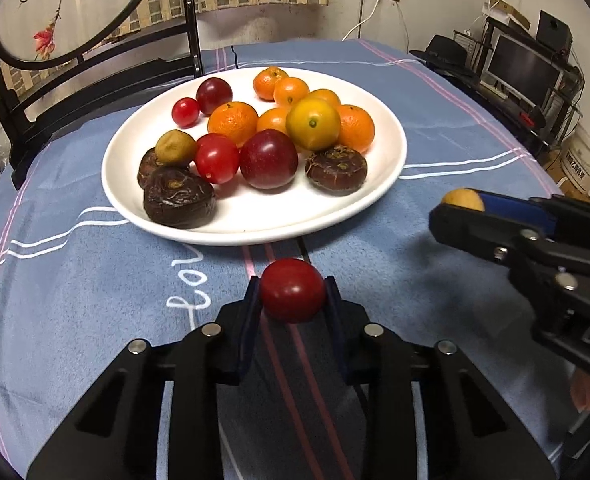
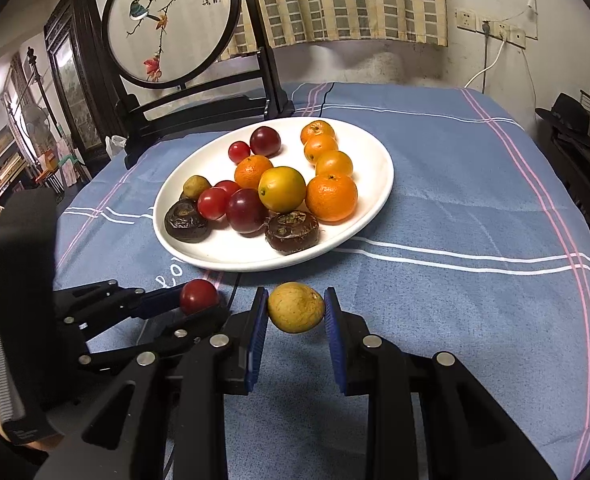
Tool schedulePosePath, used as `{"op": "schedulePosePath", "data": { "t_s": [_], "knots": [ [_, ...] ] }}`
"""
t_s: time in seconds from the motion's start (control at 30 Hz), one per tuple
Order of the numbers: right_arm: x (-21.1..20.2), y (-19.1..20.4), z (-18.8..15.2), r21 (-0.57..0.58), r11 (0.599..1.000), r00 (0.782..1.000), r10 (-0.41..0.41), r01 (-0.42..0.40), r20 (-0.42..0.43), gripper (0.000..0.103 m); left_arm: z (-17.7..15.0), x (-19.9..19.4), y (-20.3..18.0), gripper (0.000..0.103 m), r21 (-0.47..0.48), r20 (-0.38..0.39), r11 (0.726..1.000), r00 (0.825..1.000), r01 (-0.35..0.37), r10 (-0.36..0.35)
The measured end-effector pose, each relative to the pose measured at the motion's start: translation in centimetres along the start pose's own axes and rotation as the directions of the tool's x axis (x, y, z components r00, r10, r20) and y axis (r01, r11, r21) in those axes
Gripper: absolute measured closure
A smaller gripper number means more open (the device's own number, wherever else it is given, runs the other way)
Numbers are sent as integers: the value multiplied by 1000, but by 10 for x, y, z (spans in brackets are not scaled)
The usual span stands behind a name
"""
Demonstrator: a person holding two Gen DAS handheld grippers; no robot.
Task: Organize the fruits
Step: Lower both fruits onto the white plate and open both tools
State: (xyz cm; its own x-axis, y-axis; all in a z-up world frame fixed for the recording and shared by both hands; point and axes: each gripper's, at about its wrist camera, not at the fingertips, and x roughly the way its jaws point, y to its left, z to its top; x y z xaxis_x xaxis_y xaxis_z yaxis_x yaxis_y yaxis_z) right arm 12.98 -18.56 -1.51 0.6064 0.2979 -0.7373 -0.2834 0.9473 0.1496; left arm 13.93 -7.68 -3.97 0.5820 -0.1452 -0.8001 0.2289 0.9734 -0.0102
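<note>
A white plate on the blue tablecloth holds several oranges, red tomatoes, dark plums, a yellow-green citrus and dark brown water chestnuts. My left gripper is shut on a red cherry tomato, held just in front of the plate's near rim. My right gripper is shut on a small yellowish fruit, held to the right of the left gripper, short of the plate.
A dark wooden stand with a round painted screen stands at the table's back left, behind the plate. A black hat and a monitor sit beyond the table's right edge. Blue cloth stretches to the right of the plate.
</note>
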Motion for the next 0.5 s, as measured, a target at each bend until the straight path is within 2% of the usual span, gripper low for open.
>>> {"op": "schedulePosePath", "data": {
  "t_s": [0.17,0.23,0.33,0.5],
  "knots": [
    [-3,5,-1,-10,1000,1000,22,-22,20,74,-4,-19,7,72,-10,22,999,999,33,-33],
    [-7,9,0,-17,998,998,55,-54,43,74,-3,-27,12,72,-18,36,999,999,40,-39],
    [-11,20,5,-32,995,993,100,-98,66,75,6,-41,23,73,-27,74,999,997,38,-36],
    [-11,35,22,-79,993,990,98,-90,97,75,30,-53,43,73,-45,116,999,993,12,-7]
  ]
}}
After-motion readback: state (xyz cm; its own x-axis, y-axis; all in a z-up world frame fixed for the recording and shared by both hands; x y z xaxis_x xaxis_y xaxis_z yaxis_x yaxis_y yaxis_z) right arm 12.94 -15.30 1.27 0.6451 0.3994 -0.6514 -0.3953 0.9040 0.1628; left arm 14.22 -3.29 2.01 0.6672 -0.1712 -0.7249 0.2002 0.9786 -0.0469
